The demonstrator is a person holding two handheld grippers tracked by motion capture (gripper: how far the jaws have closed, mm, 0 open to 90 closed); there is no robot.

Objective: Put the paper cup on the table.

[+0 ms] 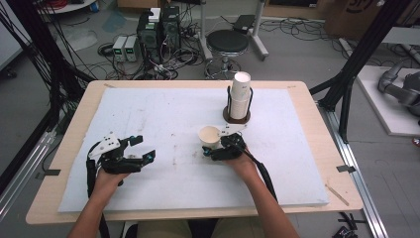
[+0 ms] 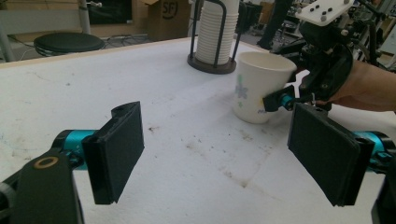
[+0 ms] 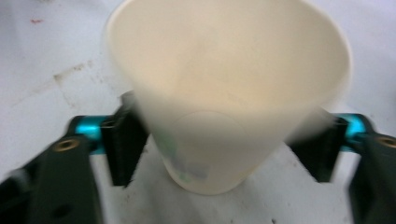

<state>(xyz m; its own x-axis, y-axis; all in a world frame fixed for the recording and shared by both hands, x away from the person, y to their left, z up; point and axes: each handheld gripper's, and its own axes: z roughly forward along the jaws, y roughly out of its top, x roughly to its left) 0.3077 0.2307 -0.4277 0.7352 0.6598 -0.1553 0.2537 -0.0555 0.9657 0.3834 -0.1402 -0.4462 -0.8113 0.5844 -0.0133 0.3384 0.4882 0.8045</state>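
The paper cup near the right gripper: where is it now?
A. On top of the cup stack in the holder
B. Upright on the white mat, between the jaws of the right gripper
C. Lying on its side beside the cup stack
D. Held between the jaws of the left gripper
B: the paper cup stands upright on the white mat, with the right gripper showing one jaw on each side of it.

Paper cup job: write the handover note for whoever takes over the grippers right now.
Right gripper: jaws on either side of the single white paper cup; a firm grip can't be confirmed.
Left gripper: open, empty, over the white foam mat.
The cup stands upright on the mat, in front of the stack of white paper cups in its black wire holder.
Done: one cup is out of the stack.
Left: unclear.
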